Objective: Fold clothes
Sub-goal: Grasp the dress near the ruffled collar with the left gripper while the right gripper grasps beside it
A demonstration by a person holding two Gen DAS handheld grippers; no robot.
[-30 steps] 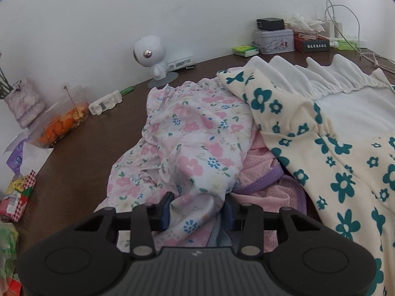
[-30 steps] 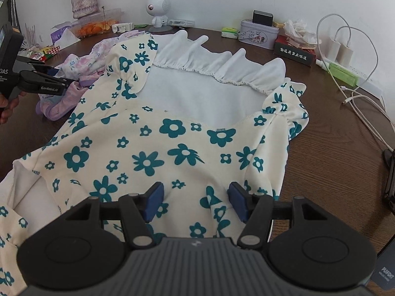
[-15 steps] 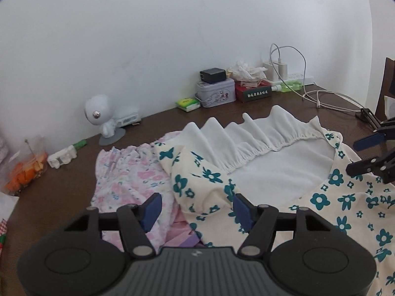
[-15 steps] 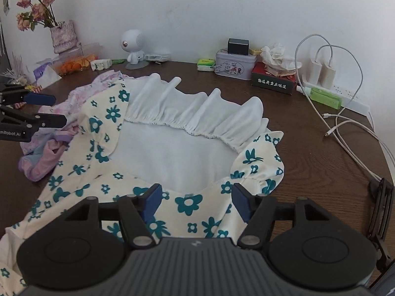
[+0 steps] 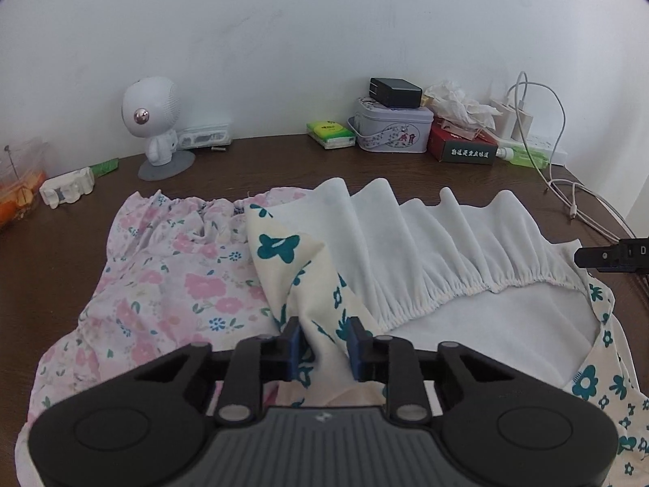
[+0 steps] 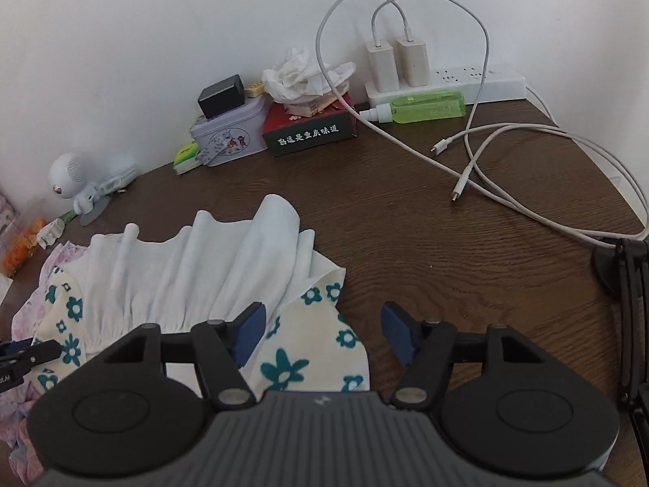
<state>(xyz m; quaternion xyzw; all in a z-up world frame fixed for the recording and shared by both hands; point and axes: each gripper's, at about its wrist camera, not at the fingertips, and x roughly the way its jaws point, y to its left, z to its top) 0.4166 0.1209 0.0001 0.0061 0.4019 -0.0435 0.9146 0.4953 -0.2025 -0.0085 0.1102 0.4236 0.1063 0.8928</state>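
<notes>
Up against the white wall (image 5: 284,40), a patterned tin (image 5: 391,128) with lid on and a black adapter (image 5: 395,91) on top — contents unseen. Next to it a red box (image 6: 310,130) stuffed with crumpled tissue (image 6: 302,71). At far left a clear tub (image 5: 20,190) of something orange, cut off by the frame edge and too blurred to name.

Clamping down on a bunched corner of the cream dress with teal flowers (image 5: 320,284): left gripper (image 5: 324,345), jaws closing, cloth pressed between the blue pads. Spread wide and narrowing a little: right gripper (image 6: 324,335), poised over the dress's opposite flowered corner, pads clear of the fabric. Dress lying flat on the dark wooden table (image 6: 426,223), white ruffled lining (image 5: 426,243) turned upward, partly overlapping a pink floral garment (image 5: 170,284) to the left. Lower part of both garments hidden behind the gripper bodies.

Further back, a white round-headed robot figure (image 5: 152,121), a power strip (image 6: 446,81) with two chargers, a green bottle (image 6: 426,107), loose white cables (image 6: 507,162) trailing across the wood.
</notes>
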